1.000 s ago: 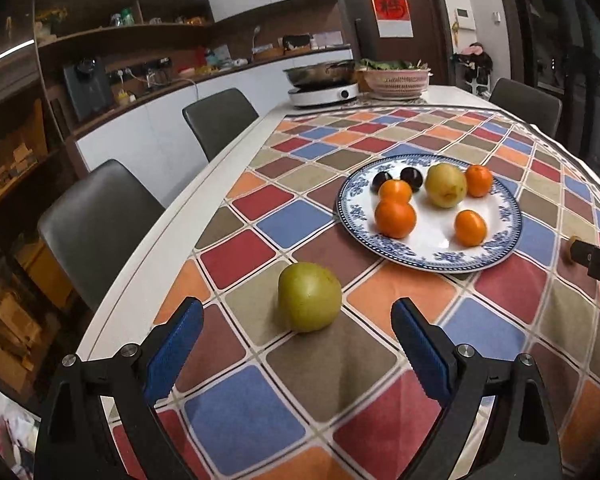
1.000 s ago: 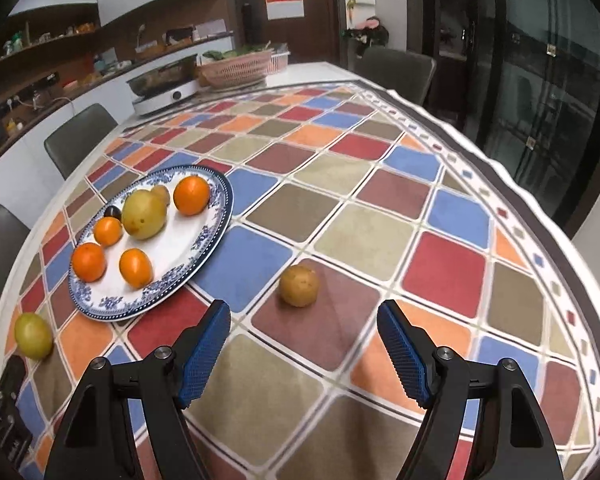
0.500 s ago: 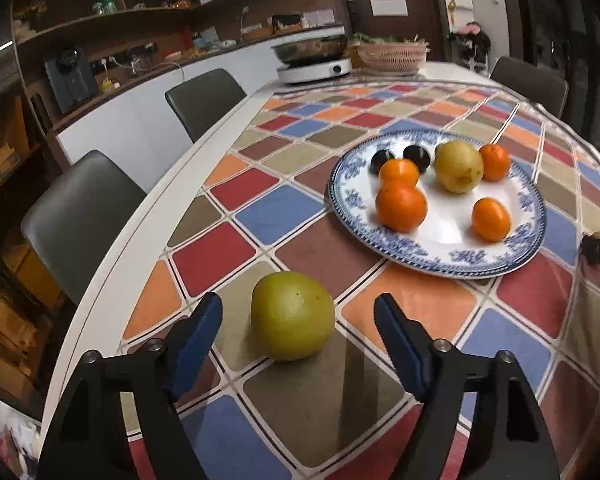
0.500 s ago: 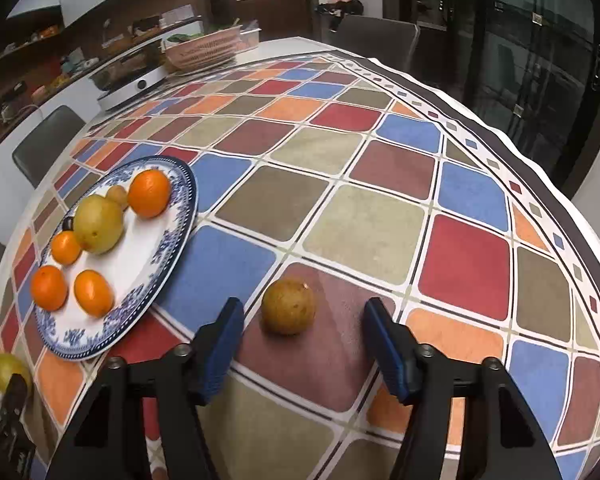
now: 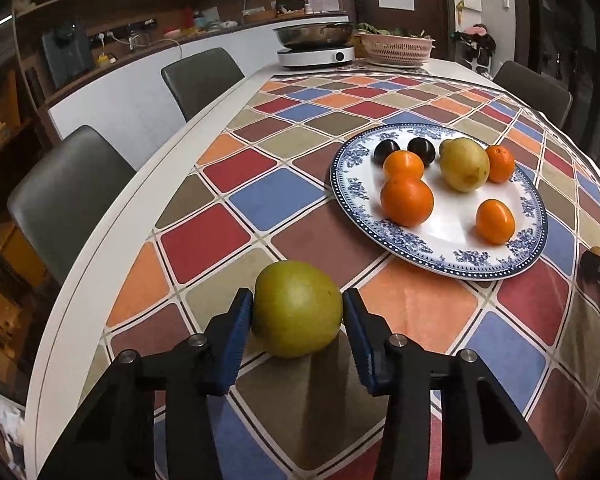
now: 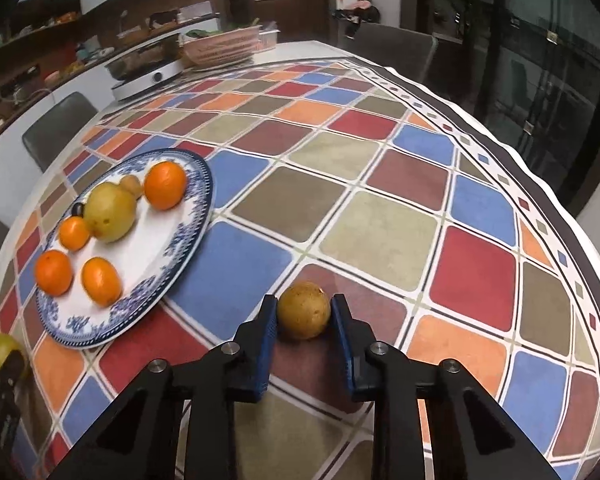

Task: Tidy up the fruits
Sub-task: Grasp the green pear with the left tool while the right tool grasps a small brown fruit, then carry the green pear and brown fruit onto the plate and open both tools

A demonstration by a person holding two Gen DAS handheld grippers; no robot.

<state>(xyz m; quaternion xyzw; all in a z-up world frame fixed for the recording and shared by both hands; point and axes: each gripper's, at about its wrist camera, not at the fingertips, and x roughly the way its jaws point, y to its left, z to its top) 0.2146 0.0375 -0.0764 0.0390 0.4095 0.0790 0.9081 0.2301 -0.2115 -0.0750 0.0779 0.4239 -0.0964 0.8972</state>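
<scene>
A large green-yellow fruit point(image 5: 296, 308) rests on the chequered tablecloth, close to the table's left edge. My left gripper point(image 5: 298, 298) has a blue pad against each side of it, and its jaws are closing. A small brown fruit point(image 6: 303, 311) lies to the right of the blue-and-white plate point(image 6: 196, 216); my right gripper point(image 6: 303, 306) is shut on it. The plate point(image 5: 352, 192) holds several oranges, a yellow pear point(image 5: 464, 164) and two dark plums. Both gripped fruits still sit on the cloth.
An induction cooker with a pan point(image 5: 316, 54) and a pink basket point(image 5: 396, 46) stand at the far end of the table. Grey chairs point(image 5: 64, 188) line the left side. The table's right edge point(image 6: 580, 240) curves past dark glass doors.
Both grippers moved forward and down around their fruits. Their jaws went from wide apart to closed against the fruit sides.
</scene>
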